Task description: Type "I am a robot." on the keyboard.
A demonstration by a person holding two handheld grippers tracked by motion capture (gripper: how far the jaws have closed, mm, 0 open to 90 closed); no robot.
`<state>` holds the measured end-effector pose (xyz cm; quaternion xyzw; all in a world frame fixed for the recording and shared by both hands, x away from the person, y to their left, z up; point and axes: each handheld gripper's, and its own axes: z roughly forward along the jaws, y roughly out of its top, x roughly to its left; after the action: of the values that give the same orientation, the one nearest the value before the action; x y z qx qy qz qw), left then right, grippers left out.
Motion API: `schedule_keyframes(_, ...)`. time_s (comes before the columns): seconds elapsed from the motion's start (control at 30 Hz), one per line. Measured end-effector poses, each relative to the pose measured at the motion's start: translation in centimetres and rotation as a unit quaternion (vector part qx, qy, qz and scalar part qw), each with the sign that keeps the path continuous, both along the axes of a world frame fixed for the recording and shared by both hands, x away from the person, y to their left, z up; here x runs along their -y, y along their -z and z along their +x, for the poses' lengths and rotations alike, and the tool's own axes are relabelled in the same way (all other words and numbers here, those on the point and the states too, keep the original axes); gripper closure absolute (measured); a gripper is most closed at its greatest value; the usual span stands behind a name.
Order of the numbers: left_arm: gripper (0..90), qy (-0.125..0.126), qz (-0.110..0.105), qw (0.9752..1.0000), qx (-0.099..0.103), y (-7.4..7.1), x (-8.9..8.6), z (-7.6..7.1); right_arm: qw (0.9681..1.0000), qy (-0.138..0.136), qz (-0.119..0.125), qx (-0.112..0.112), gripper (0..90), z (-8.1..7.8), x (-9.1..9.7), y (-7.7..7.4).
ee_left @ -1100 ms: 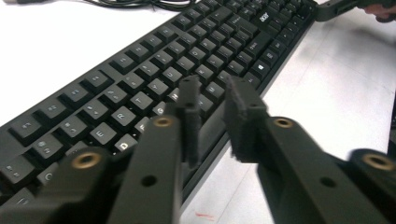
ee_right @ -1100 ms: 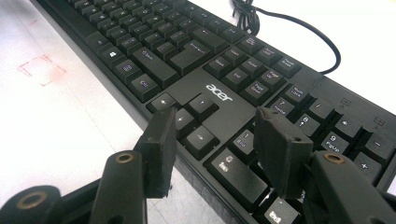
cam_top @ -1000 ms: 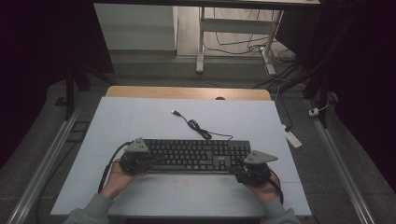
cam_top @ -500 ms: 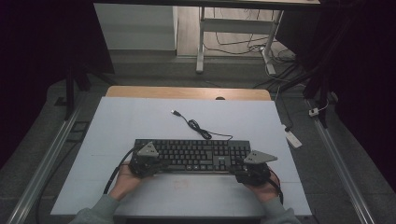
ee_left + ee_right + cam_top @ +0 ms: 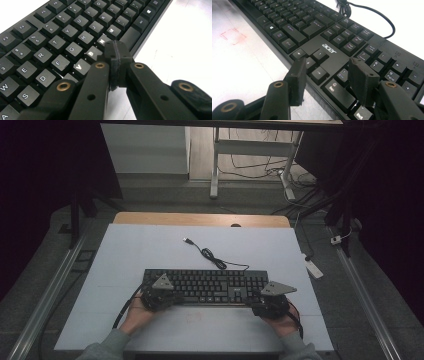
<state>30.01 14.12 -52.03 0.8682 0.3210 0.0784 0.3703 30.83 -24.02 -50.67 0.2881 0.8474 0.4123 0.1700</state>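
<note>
Lying flat across the near middle of the white desk (image 5: 150, 250), the black keyboard (image 5: 205, 285) has your tongs at its near edge. Left tongs (image 5: 117, 52) are pressed together, empty, tips over the B and N keys. Right tongs (image 5: 327, 75) stand apart over the arrow cluster. Judgement: rigid plastic slab, light, smooth, keys easily depressed or popped off. Take hold at the two end edges of the case, not on keycaps. The cable (image 5: 210, 257) trails loose toward the far side; expect drag.
</note>
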Motion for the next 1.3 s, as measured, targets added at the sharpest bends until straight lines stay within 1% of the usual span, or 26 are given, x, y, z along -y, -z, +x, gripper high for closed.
schedule_keyframes(0.17,88.7,-0.002,0.006,1.0000,-0.001,0.2,0.1,0.1,1.0000,0.000,0.001,0.000,49.3,0.0,0.0,0.0)
schedule_keyframes(0.27,88.7,-0.004,0.003,1.0000,-0.002,0.2,0.1,0.1,1.0000,0.001,0.000,-0.001,49.3,0.0,0.0,0.0)
schedule_keyframes(0.33,88.7,-0.005,0.011,0.9999,-0.002,0.5,0.2,0.1,1.0000,0.000,0.000,0.000,49.3,0.0,0.0,0.0)
schedule_keyframes(0.4,88.8,-0.006,0.005,1.0000,-0.003,0.5,0.1,0.1,1.0000,0.001,0.001,0.000,49.3,0.0,0.0,0.0)
schedule_keyframes(0.47,88.8,-0.007,0.010,0.9999,0.001,0.4,0.1,0.1,1.0000,0.001,0.001,0.000,49.3,0.0,0.0,0.0)
schedule_keyframes(0.53,88.7,-0.007,0.010,0.9999,0.004,0.3,0.1,0.0,1.0000,0.000,0.000,0.000,49.3,0.0,0.0,0.0)
schedule_keyframes(0.67,87.7,-0.008,-0.010,0.9998,0.015,-0.5,-0.4,-0.2,1.0000,0.000,0.002,0.000,49.3,0.0,0.0,0.0)
schedule_keyframes(0.77,80.9,-0.014,-0.029,0.9992,0.023,-1.2,-1.1,-0.3,1.0000,0.000,0.001,-0.001,49.3,0.0,0.0,0.0)
schedule_keyframes(0.87,70.0,-0.025,-0.040,0.9985,0.028,-1.8,-1.8,-0.4,1.0000,0.000,0.001,0.000,49.3,0.0,0.0,0.0)
schedule_keyframes(1.0,56.6,-0.043,-0.054,0.9974,0.023,-2.2,-2.8,-0.3,1.0000,0.000,0.000,-0.001,49.3,0.0,0.0,0.0)
schedule_keyframes(1.1,48.1,-0.059,-0.058,0.9964,0.017,-2.3,-3.4,-0.3,1.0000,0.000,0.001,0.000,49.2,0.0,0.0,0.0)
schedule_keyframes(1.23,41.1,-0.078,-0.067,0.9946,0.016,-2.7,-4.2,-0.5,1.0000,-0.001,0.001,0.001,49.2,0.0,0.0,-0.1)
schedule_keyframes(1.3,38.6,-0.083,-0.067,0.9942,0.016,-2.8,-4.5,-0.4,1.0000,-0.001,0.000,0.002,49.2,0.0,0.0,-0.1)
